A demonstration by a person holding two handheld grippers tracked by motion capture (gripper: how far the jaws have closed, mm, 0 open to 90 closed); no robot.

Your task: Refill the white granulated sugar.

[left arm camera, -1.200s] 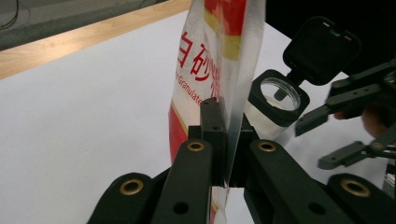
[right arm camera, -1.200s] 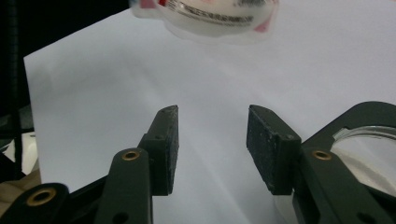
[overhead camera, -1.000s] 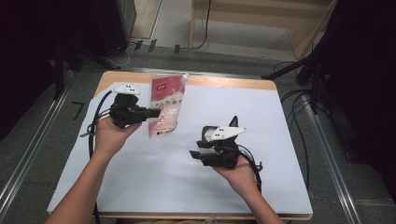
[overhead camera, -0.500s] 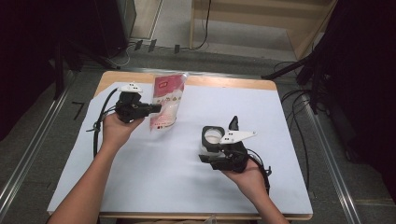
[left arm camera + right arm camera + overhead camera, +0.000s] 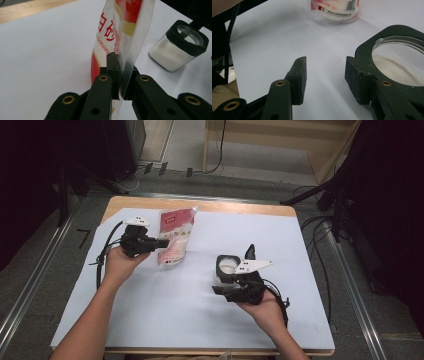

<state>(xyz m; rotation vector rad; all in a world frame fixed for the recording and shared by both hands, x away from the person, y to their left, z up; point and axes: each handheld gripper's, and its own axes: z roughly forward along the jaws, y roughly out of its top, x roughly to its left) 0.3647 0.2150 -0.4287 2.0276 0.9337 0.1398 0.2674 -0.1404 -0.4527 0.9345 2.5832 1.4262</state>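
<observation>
A red and clear sugar bag (image 5: 176, 237) stands tilted at the far left of the white sheet. My left gripper (image 5: 162, 242) is shut on its side edge. In the left gripper view the pads (image 5: 113, 65) pinch the clear film of the bag (image 5: 117, 30). A square jar (image 5: 227, 266) with a black rim, uncapped and partly filled with white grains, sits at the middle right. My right gripper (image 5: 224, 287) is just beside it, open. In the right gripper view the gripper (image 5: 325, 75) has only paper between its jaws, the jar (image 5: 397, 31) lies against the outside of the right jaw, and the bag (image 5: 334, 10) lies ahead.
The white sheet (image 5: 165, 310) covers a wooden table (image 5: 240, 207) whose far edge shows bare. Cables trail from both grippers, and more lie on the floor to the right (image 5: 320, 250). Metal rails run along both sides of the table.
My left gripper has come down and slightly toward the person with the bag in it. The right hand has shifted a little by the jar.
</observation>
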